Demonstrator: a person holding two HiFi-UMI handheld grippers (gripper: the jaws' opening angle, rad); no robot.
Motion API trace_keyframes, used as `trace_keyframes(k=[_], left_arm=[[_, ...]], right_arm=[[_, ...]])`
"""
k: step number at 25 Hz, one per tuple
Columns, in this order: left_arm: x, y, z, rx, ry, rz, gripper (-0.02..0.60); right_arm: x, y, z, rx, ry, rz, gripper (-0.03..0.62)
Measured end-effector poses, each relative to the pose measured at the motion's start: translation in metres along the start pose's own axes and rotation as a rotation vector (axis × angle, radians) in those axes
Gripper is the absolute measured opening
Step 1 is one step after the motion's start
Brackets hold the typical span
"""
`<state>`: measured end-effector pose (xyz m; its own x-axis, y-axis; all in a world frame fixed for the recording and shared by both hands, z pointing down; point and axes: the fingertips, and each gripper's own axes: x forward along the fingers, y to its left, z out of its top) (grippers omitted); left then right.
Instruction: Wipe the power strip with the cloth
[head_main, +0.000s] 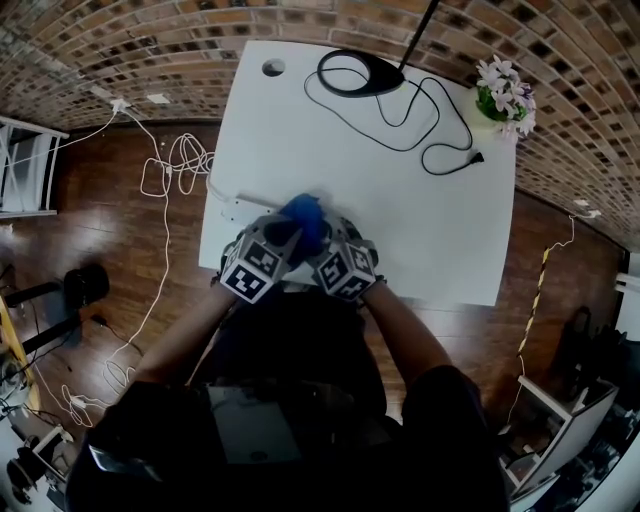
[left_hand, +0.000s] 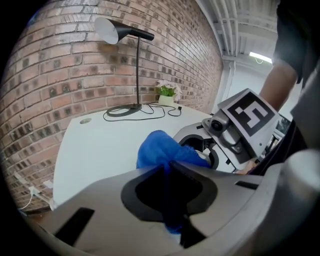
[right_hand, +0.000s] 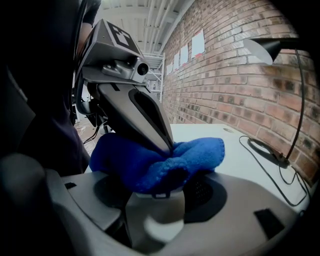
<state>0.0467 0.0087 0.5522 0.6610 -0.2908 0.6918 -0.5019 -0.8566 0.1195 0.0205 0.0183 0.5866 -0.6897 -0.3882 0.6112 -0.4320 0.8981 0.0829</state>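
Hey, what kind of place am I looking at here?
Probably an indoor studio or lab workspace: a brick wall, a white table with a desk lamp, and loose cables across the wooden floor.

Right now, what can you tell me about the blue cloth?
The blue cloth looks soft and fuzzy, like microfibre, with a stitched edge. It is bunched up, not flat. The left gripper pinches it in its jaws, and it lies on the white power strip held by the right gripper.
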Motion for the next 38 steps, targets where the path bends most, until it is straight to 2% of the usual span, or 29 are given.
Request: trace_keyframes(k=[5, 11, 13, 16, 17, 19, 20, 22, 24, 29, 33, 38], left_arm=[[-0.003, 0.009, -0.002, -0.005, -0.009, 0.003, 0.049], [-0.005, 0.016, -0.004, -0.102, -0.02, -0.022, 0.049], [-0.004, 0.02, -0.008, -0.193, -0.029, -0.046, 0.049], [-0.008, 0.03, -0.012, -0.429, -0.045, -0.108, 0.048], [-0.008, 0.031, -0.012, -0.479, -0.041, -0.132, 0.046], [-0.008, 0.031, -0.013, -0.502, -0.025, -0.163, 0.046], [-0.007, 0.03, -0.013, -0.495, -0.019, -0.171, 0.046], [-0.007, 0.03, -0.012, -0.486, -0.012, -0.181, 0.046], [-0.008, 0.029, -0.013, -0.464, -0.006, -0.18, 0.046], [-0.008, 0.029, -0.014, -0.239, 0.017, -0.142, 0.046], [-0.015, 0.031, -0.01, -0.136, 0.019, -0.116, 0.046], [-0.028, 0.052, -0.019, -0.004, 0.015, -0.02, 0.047]], right_arm=[[0.001, 0.0, -0.003, -0.004, 0.001, 0.002, 0.276], [-0.001, -0.003, -0.003, 0.005, -0.002, -0.012, 0.279], [-0.001, -0.003, -0.001, 0.033, 0.012, -0.016, 0.291], [0.007, 0.0, 0.007, 0.047, 0.019, 0.009, 0.33], [0.01, 0.001, 0.01, 0.044, 0.014, 0.016, 0.329], [0.017, 0.003, 0.017, 0.039, 0.002, 0.027, 0.331], [0.021, 0.004, 0.019, 0.036, 0.005, 0.034, 0.33], [0.025, 0.003, 0.02, 0.025, 0.022, 0.041, 0.282], [0.026, 0.002, 0.02, 0.016, 0.024, 0.037, 0.282], [0.026, 0.002, 0.019, 0.019, 0.025, 0.037, 0.282], [0.025, 0.002, 0.019, 0.024, 0.026, 0.032, 0.282], [0.024, 0.001, 0.019, 0.027, 0.026, 0.028, 0.282]])
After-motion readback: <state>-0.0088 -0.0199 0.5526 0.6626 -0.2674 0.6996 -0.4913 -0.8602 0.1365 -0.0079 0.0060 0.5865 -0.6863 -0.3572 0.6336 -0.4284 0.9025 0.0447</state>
